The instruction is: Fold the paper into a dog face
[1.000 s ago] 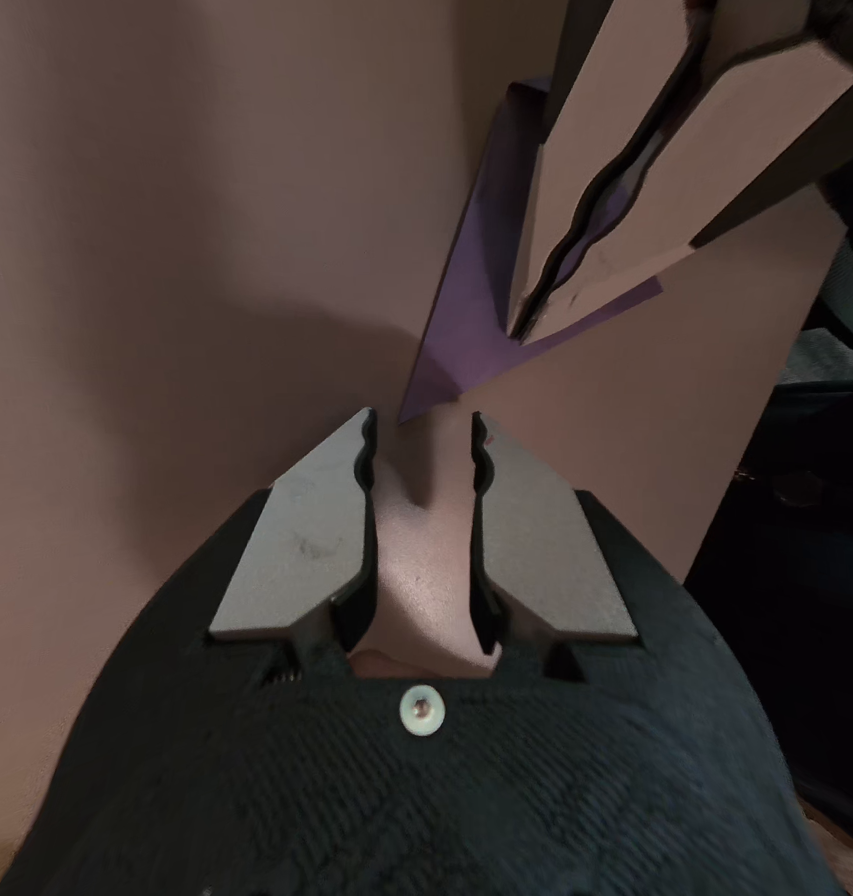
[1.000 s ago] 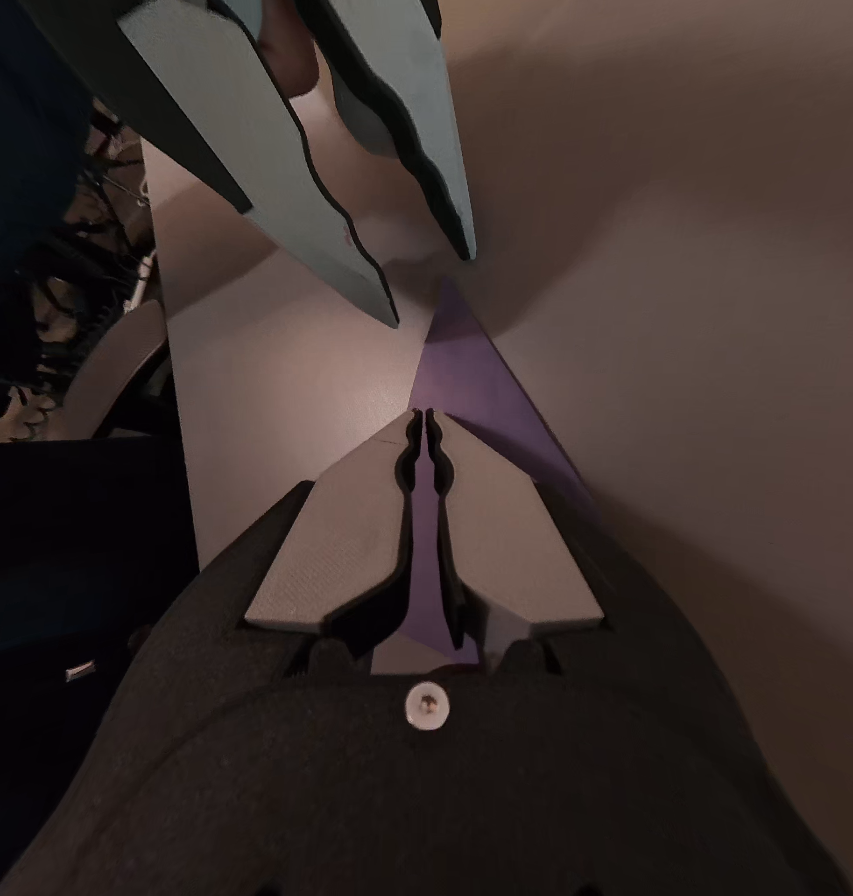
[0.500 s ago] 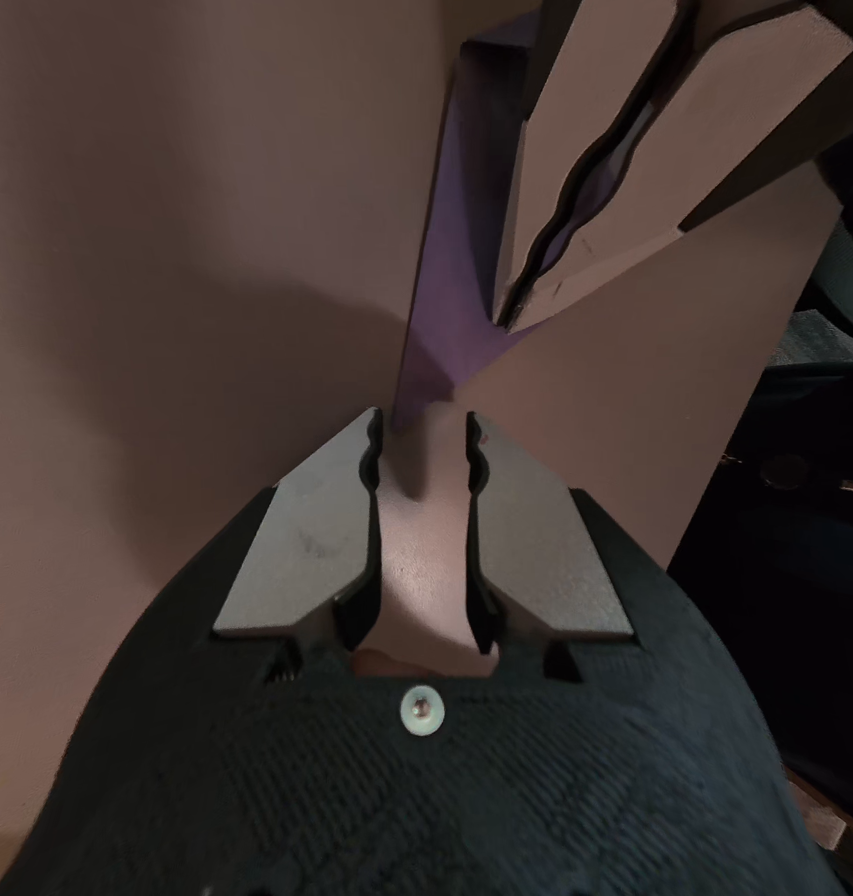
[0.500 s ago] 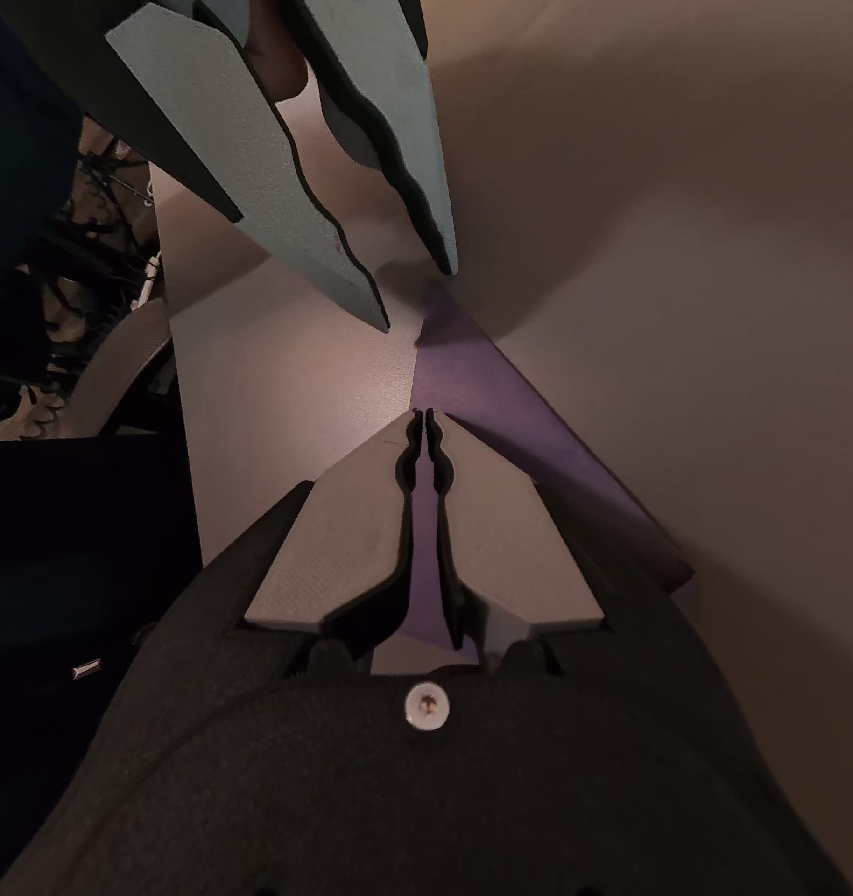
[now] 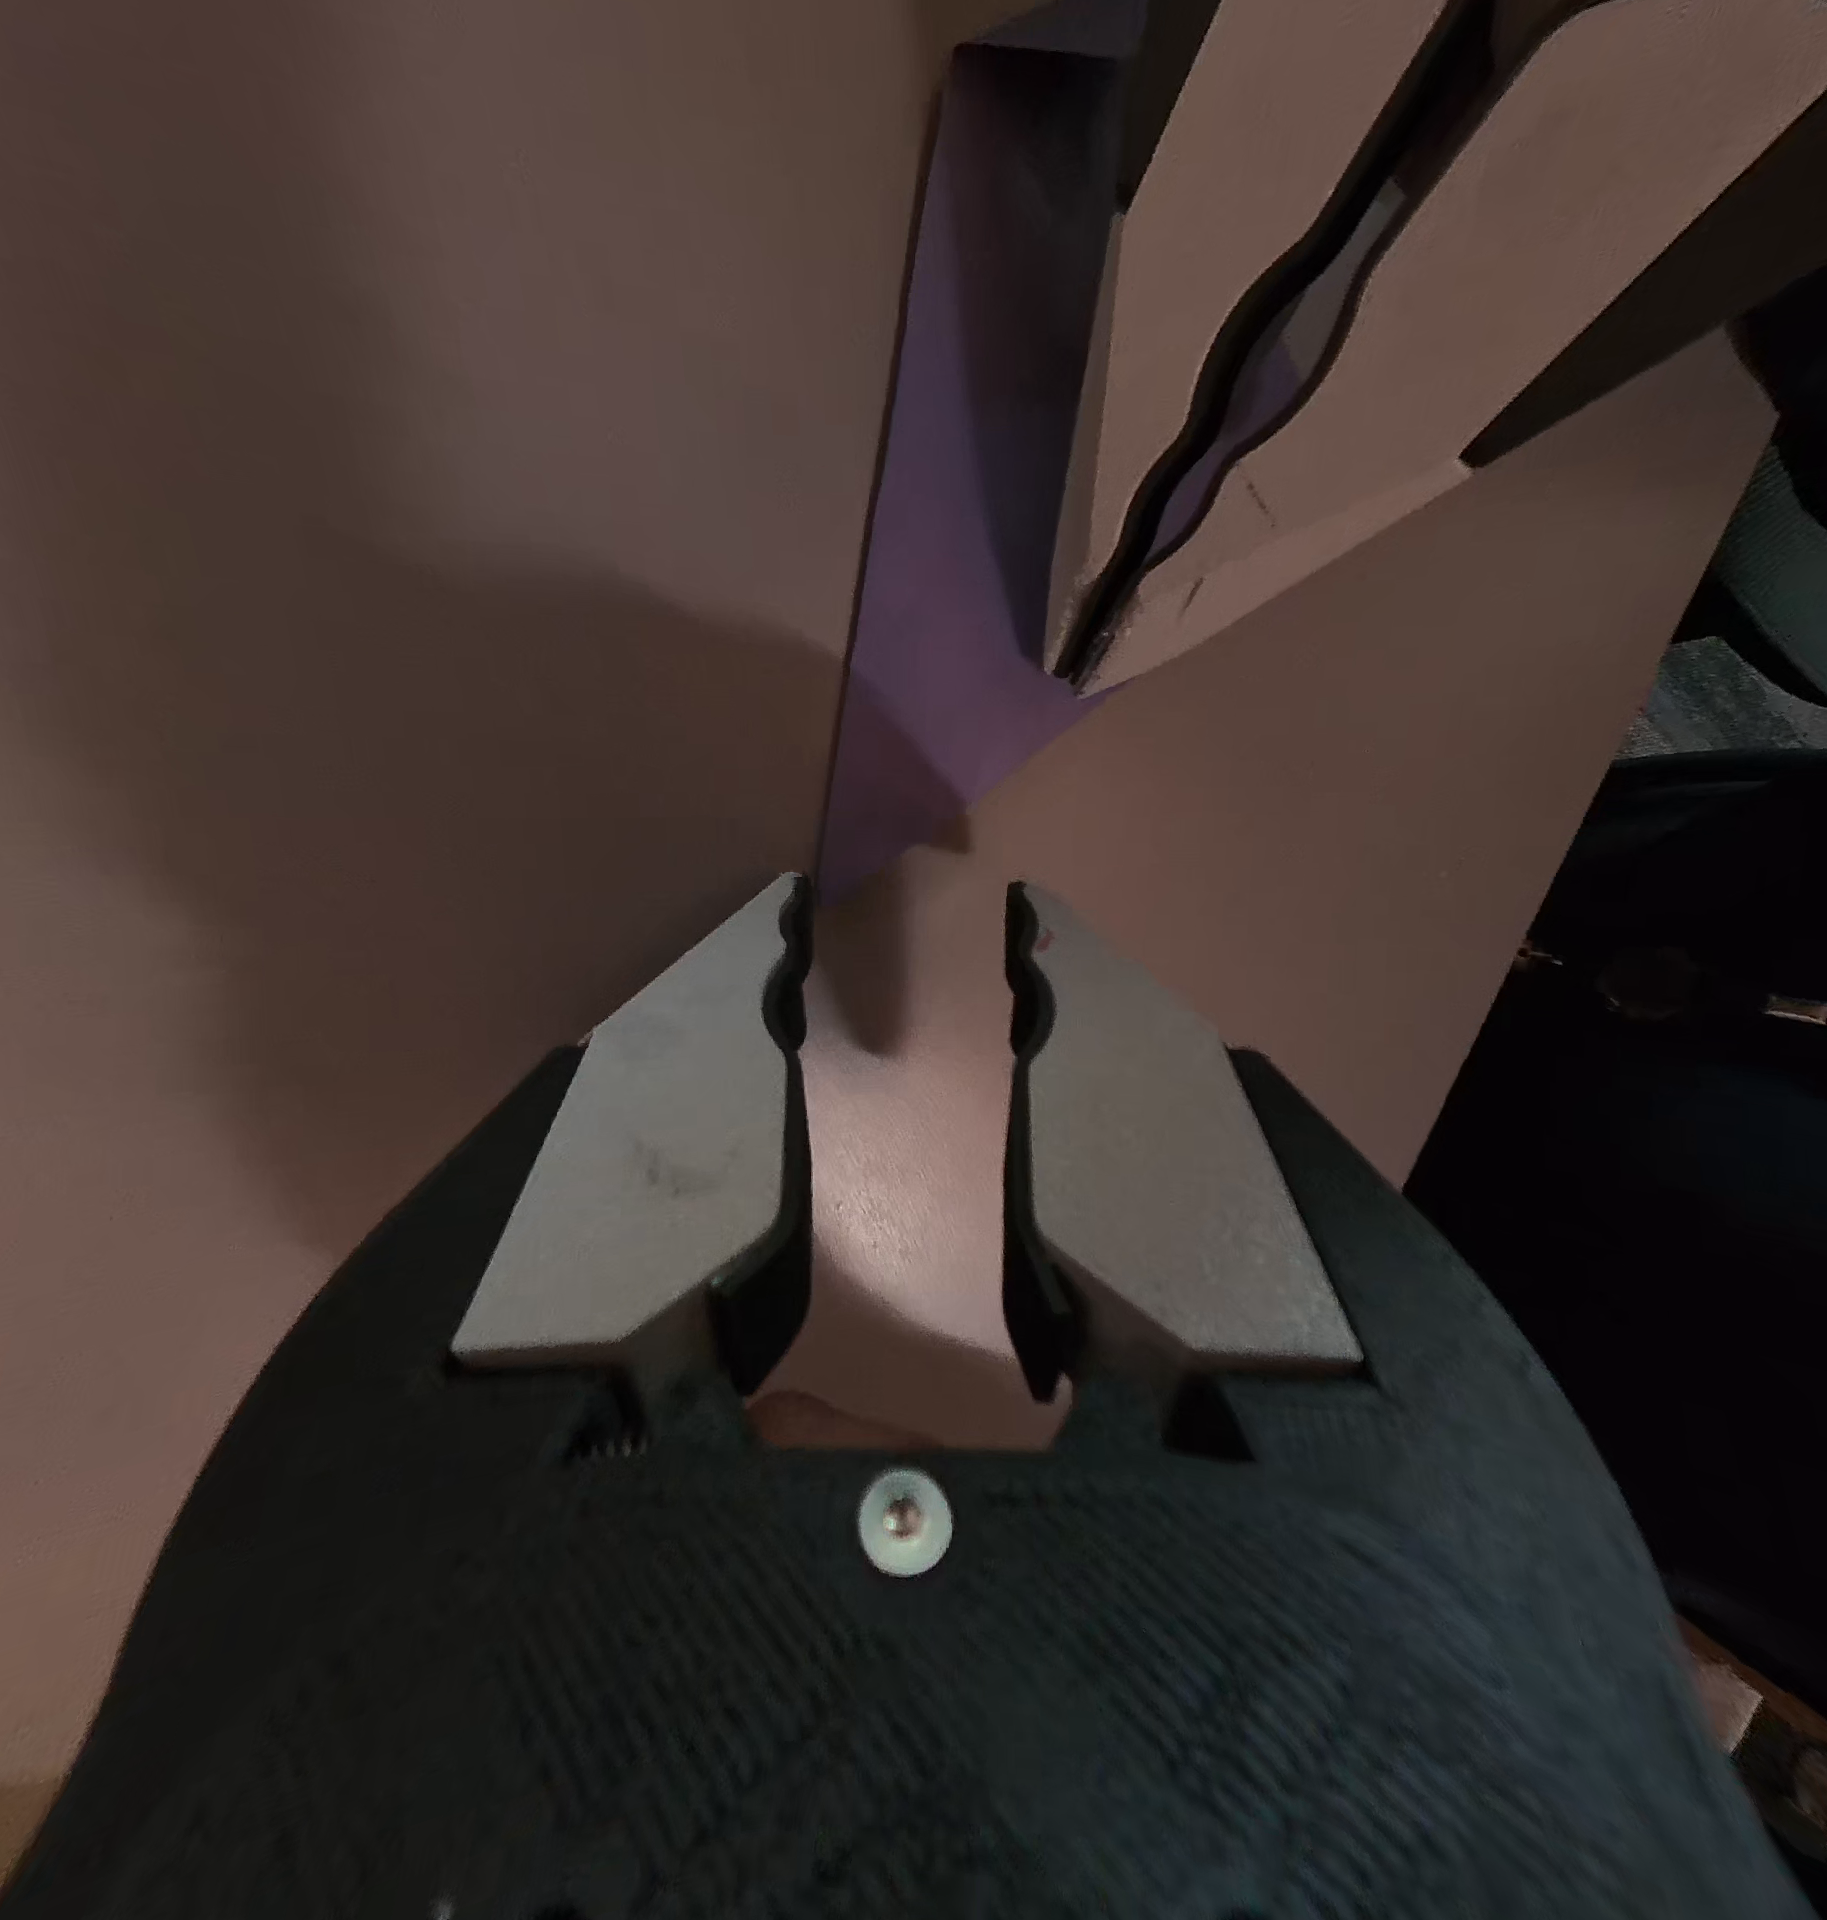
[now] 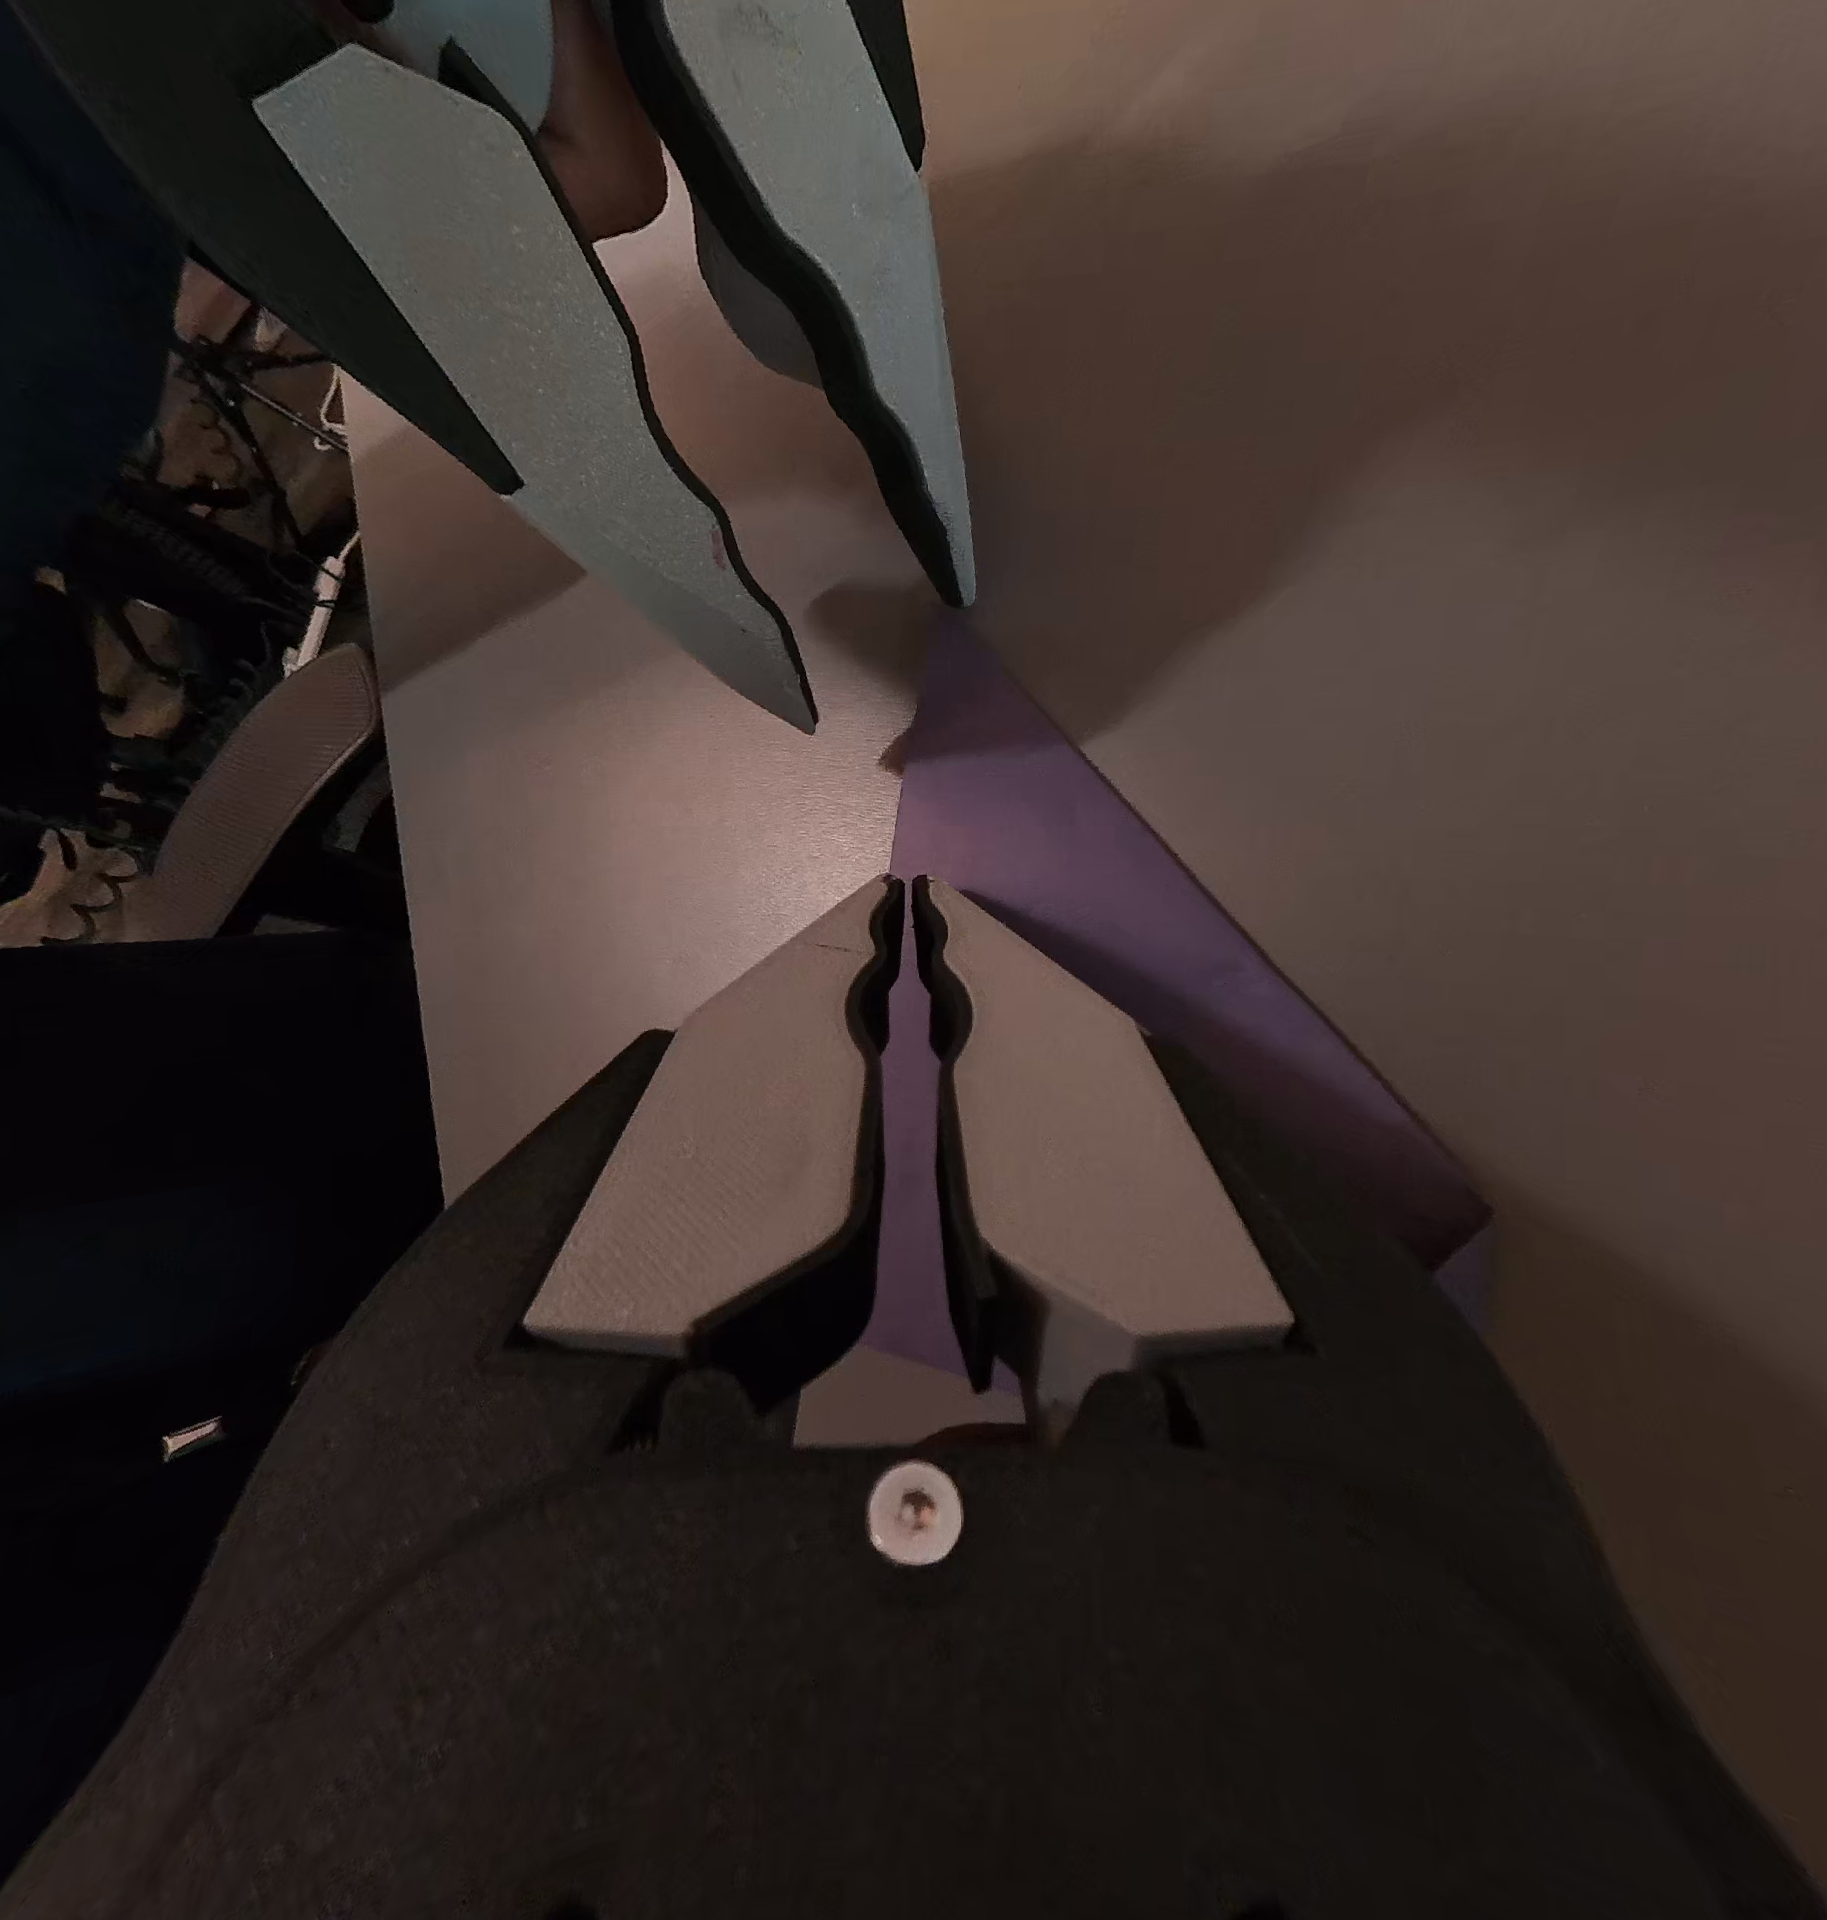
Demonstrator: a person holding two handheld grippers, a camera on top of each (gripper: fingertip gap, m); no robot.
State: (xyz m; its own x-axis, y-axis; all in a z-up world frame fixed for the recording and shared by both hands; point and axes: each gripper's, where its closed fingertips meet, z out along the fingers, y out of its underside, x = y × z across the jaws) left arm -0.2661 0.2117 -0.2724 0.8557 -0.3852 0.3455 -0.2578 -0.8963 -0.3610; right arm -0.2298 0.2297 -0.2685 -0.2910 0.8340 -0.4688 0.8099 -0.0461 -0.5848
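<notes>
The purple paper (image 5: 940, 623) is a folded triangle on the pale table (image 5: 369, 520). In the left wrist view one long edge stands raised and its sharp corner points toward me. My right gripper (image 5: 1075, 665) comes in from the upper right and is shut on the paper. In the right wrist view the right gripper (image 6: 907, 883) pinches the paper (image 6: 1044, 831), which shows through the slit between its fingers. My left gripper (image 5: 907, 899) is open and empty, with one fingertip at the paper's corner. It also shows in the right wrist view (image 6: 883, 660), open, above that corner.
The table's edge (image 5: 1511, 987) runs close on the right in the left wrist view, with dark space beyond. In the right wrist view the edge (image 6: 400, 831) is on the left, next to a grey chair (image 6: 265, 790) and tangled cables on the floor. Tip to tip, the grippers are about 5 cm apart.
The right gripper has swung the paper round and tilted its long edge up. The paper's sharp corner now meets one tip of the open left gripper, which has closed in slightly.
</notes>
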